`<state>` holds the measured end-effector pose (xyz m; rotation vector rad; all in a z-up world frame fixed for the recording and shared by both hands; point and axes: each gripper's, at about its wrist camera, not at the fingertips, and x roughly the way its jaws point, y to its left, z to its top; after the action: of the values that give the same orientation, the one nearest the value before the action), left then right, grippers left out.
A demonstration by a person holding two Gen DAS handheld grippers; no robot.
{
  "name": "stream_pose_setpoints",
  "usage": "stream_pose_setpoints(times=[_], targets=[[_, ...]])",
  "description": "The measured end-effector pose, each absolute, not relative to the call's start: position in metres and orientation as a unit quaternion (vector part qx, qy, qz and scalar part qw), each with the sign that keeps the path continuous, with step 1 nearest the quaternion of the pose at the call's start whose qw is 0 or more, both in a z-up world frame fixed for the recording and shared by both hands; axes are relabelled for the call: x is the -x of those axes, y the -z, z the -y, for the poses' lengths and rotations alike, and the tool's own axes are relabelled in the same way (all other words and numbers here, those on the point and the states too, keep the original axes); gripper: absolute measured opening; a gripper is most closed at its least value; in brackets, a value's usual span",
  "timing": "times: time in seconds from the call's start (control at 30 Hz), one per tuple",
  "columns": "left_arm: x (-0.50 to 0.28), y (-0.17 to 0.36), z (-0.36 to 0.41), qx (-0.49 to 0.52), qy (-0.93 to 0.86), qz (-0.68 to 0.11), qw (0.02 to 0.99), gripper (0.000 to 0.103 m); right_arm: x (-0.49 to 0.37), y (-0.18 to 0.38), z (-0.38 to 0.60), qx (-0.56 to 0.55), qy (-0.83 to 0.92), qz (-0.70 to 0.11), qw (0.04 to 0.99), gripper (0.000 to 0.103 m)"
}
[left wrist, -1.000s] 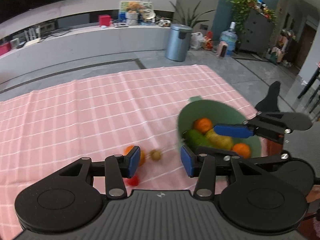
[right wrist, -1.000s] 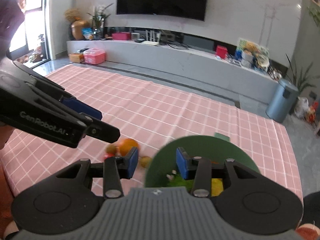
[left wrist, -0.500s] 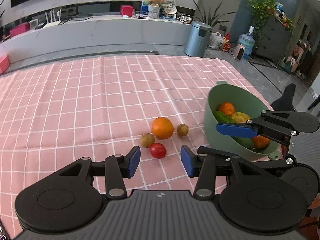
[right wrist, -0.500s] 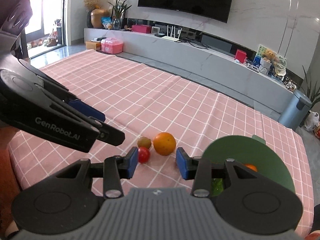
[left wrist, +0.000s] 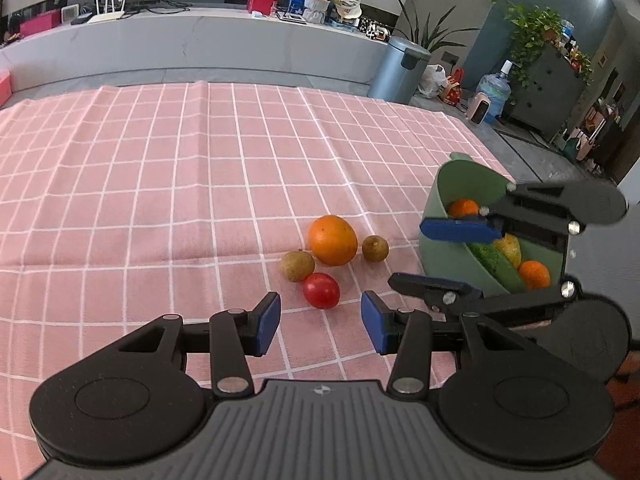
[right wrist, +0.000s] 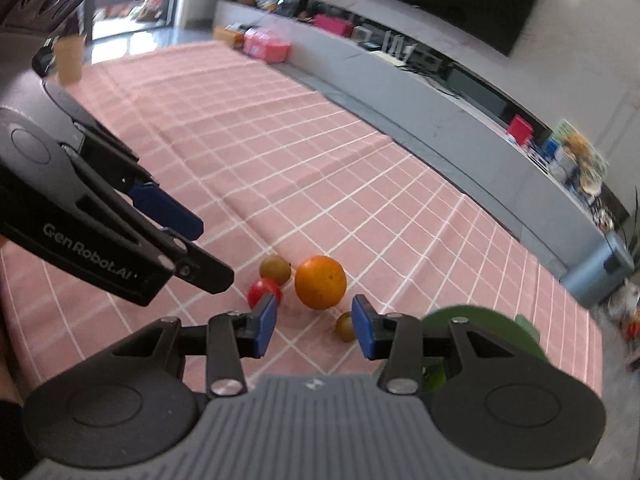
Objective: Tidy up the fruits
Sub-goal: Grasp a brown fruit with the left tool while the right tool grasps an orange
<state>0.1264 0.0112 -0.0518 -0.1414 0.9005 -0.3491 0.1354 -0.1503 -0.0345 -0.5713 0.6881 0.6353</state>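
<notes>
An orange [left wrist: 332, 240], a red tomato [left wrist: 321, 290] and two small brown fruits [left wrist: 297, 265] [left wrist: 375, 248] lie together on the pink checked cloth [left wrist: 160, 184]. A green bowl [left wrist: 444, 248] to their right holds oranges, a cucumber and a yellow fruit. My left gripper [left wrist: 320, 323] is open and empty, just short of the tomato. My right gripper [right wrist: 314, 326] is open and empty, just short of the orange [right wrist: 320, 282], with the tomato [right wrist: 260, 290] at its left finger; it also shows over the bowl in the left wrist view [left wrist: 440, 256].
The cloth covers a wide stretch of floor. A long grey bench [left wrist: 200, 48] runs behind it, with a metal bin [left wrist: 398, 70] at its right end. A water bottle [left wrist: 494, 94] and a cabinet with plants [left wrist: 548, 80] stand further right.
Both grippers have pulled back and turned left from the bowl towards the loose fruits, which now sit in front of the fingers. Both stay open and empty.
</notes>
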Motion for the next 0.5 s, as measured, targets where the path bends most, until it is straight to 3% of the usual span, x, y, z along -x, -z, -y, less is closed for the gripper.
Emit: stream_pose_setpoints(times=[0.4, 0.5], targets=[[-0.151, 0.077, -0.012, 0.112, 0.149, -0.447, 0.875, 0.053, -0.164, 0.05, 0.14, 0.359, -0.336, -0.33, 0.806, 0.037], [-0.162, 0.078, -0.019, 0.134, 0.142, -0.449, 0.872, 0.049, -0.174, 0.053, 0.137, 0.358, -0.339, -0.335, 0.803, 0.037]])
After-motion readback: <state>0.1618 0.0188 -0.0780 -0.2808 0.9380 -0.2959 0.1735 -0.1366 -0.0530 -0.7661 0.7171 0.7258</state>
